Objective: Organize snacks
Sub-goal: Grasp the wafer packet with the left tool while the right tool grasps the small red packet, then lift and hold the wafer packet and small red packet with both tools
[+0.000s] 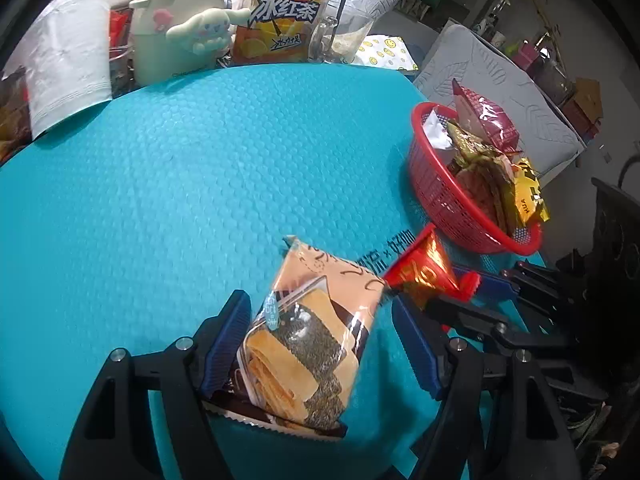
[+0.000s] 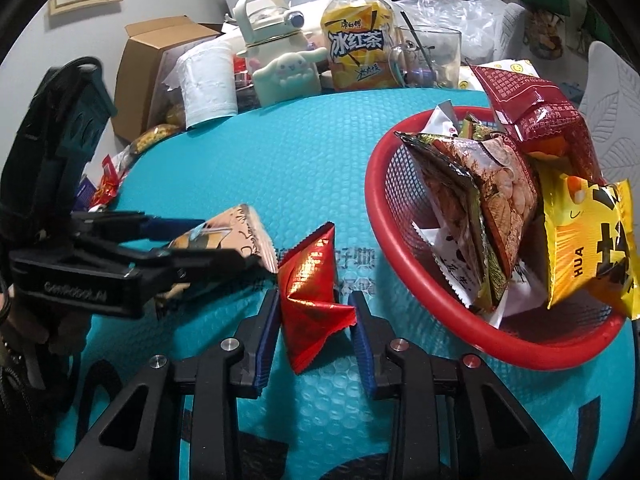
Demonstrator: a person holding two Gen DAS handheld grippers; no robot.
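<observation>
A peach seaweed-roll snack packet [image 1: 312, 336] lies on the teal mat between the fingers of my left gripper [image 1: 320, 320], whose jaws stand wide around it without closing; the packet also shows in the right wrist view [image 2: 236, 236]. My right gripper [image 2: 316, 316] has its pads against both sides of a red foil snack packet [image 2: 312, 296], also seen in the left wrist view [image 1: 424, 272]. A red basket [image 2: 424, 308] holding several snack packets sits on the right of the mat; it also shows in the left wrist view [image 1: 440, 204].
At the mat's far edge stand an iced tea bottle [image 2: 356, 44], a cream kettle with a plush toy [image 2: 280, 60], a paper roll [image 2: 208, 84], a glass cup [image 2: 428, 56] and a cardboard box [image 2: 148, 64]. Small loose packets [image 2: 104, 184] lie at the left edge.
</observation>
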